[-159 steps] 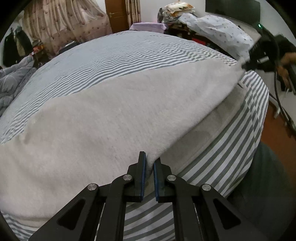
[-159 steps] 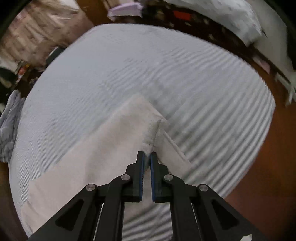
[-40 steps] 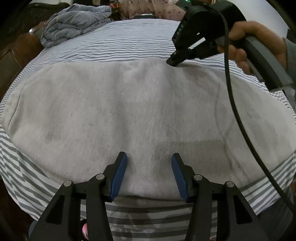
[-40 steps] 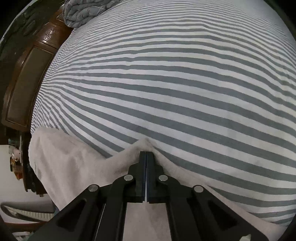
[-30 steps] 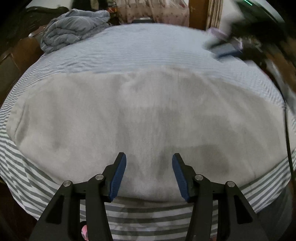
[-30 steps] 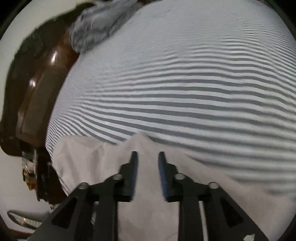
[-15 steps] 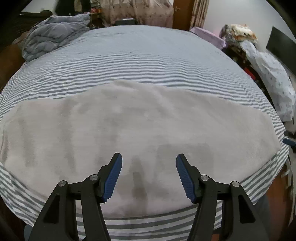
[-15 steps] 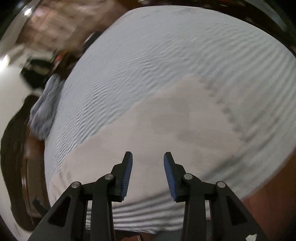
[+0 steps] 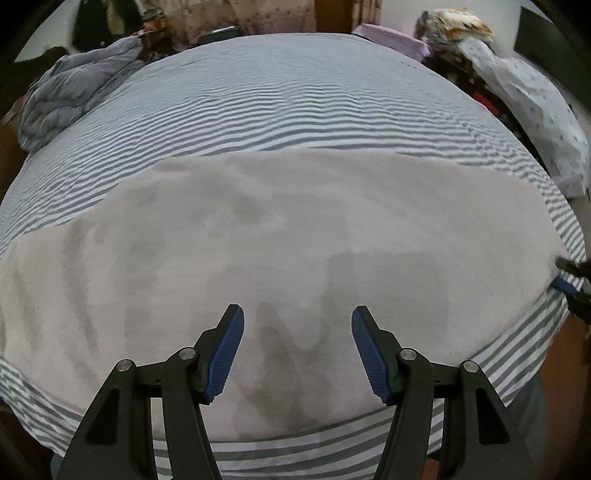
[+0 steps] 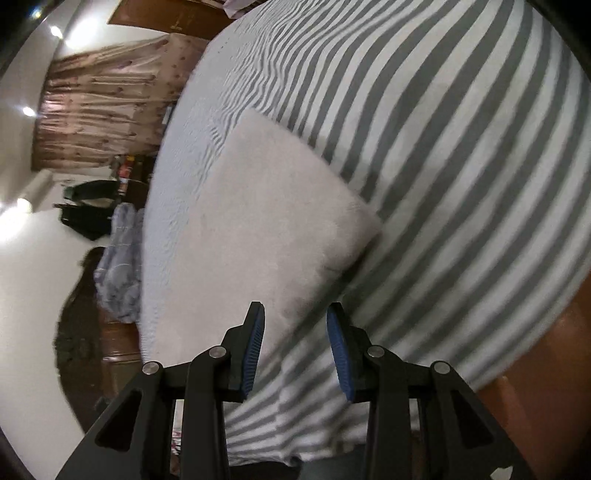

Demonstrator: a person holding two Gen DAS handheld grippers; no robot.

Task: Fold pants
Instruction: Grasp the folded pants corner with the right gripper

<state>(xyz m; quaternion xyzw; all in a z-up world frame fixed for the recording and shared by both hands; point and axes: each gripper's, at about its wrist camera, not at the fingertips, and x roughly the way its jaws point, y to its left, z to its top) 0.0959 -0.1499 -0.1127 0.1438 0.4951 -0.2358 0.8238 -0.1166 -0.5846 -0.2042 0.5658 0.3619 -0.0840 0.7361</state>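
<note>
The light grey pants [image 9: 280, 236] lie flat in a long folded band across the near side of the striped bed [image 9: 280, 107]. My left gripper [image 9: 297, 317] hovers open above the band's near edge, with nothing between its blue pads. In the right wrist view the same pants [image 10: 266, 221] run away to the upper left, and their near end corner [image 10: 362, 225] lies just ahead. My right gripper [image 10: 295, 314] stands open over that end's lower edge, gripping nothing. The right gripper's tip [image 9: 570, 280] shows at the far right of the left wrist view, beside the pants' end.
A crumpled grey quilt [image 9: 70, 92] sits at the bed's far left corner. Patterned bedding [image 9: 524, 103] and piled clutter [image 9: 454, 26] stand to the right of the bed. Curtains [image 10: 103, 99] and a wooden door hang beyond it. The bed's near edge drops to a brown floor [image 10: 546, 362].
The right gripper let go of the pants' far edge, opened and swung round to the garment's right end. The left gripper widened a little and drifted right along the near edge.
</note>
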